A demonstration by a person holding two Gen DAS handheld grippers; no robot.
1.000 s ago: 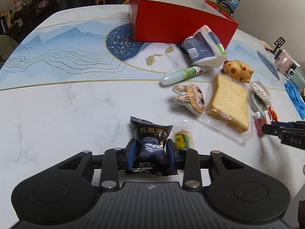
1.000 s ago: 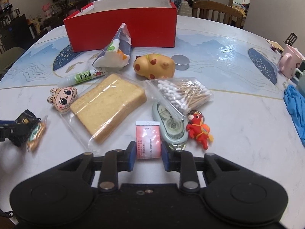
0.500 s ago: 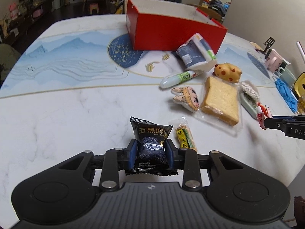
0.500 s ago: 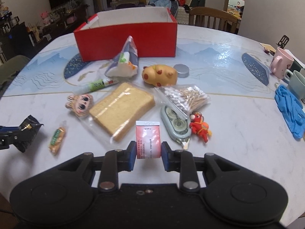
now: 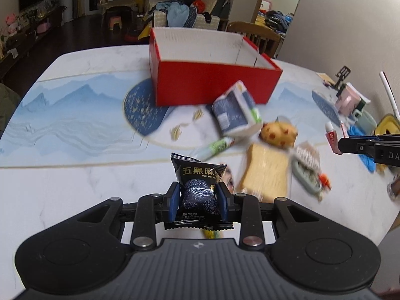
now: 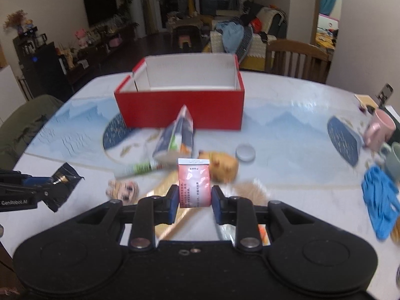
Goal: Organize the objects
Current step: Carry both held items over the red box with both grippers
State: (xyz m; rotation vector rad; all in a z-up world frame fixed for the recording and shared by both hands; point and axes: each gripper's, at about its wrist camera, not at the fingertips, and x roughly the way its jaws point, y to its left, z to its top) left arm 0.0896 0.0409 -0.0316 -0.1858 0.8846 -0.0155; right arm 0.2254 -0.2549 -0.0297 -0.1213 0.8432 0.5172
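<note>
A marble tabletop [image 5: 62, 190] carries an open red box [image 5: 212, 85] at its far side. Held above the tabletop, the left claw [image 5: 198, 201] pinches a black snack packet [image 5: 198, 187]. The right claw [image 6: 195, 200] pinches a pink sachet [image 6: 193, 182] above scattered items.

"WU HEI" on black packet [image 5: 198, 185]
</note>
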